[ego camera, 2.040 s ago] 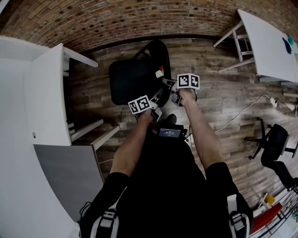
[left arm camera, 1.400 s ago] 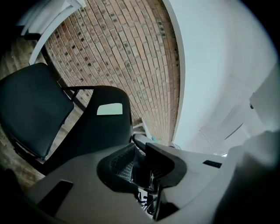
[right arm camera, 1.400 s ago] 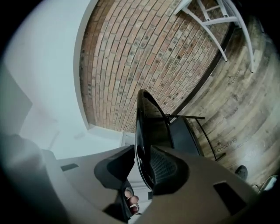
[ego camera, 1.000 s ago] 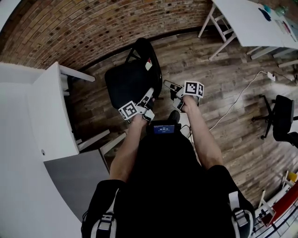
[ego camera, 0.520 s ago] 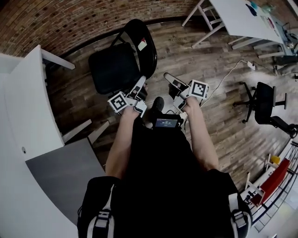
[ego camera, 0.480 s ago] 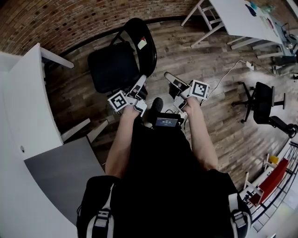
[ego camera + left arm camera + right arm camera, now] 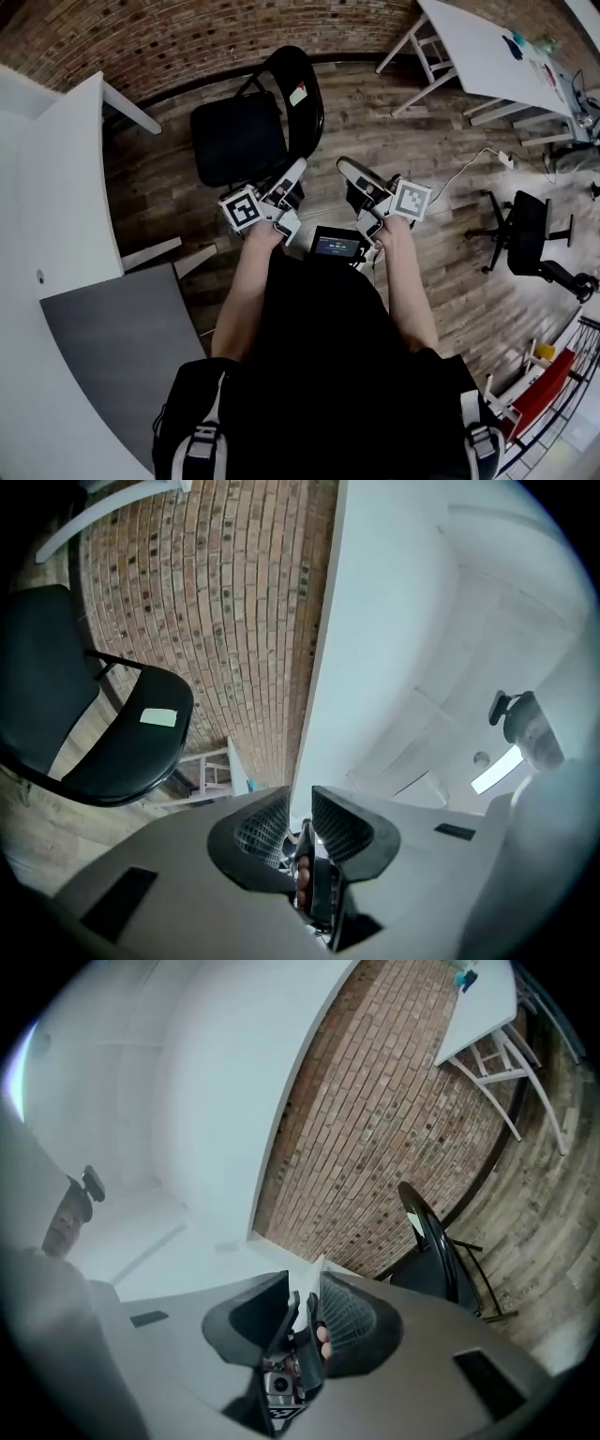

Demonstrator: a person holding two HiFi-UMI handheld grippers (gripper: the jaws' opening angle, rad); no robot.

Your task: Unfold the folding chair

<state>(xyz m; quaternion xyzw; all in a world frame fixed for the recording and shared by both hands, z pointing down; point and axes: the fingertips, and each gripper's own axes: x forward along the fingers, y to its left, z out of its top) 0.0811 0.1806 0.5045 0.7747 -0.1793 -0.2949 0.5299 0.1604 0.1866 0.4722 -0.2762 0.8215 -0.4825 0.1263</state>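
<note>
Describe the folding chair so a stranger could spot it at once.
Start at the brick wall and drop to the wood floor beside the white desk: the folding chair stands there, opened out. Unlike the wheeled office chair, it has a thin tube frame and a pale label on its backrest.

The plank floor (image 7: 375,122) bears the black chair (image 7: 239,141), standing open near the brick wall (image 7: 187,37). A white table (image 7: 487,47) stands to its right, with a cable (image 7: 466,169) and an office chair (image 7: 527,234) beyond.

Both hand-held grippers (left (image 7: 296,171), right (image 7: 345,169)) now off the chair (image 7: 239,136).
</note>
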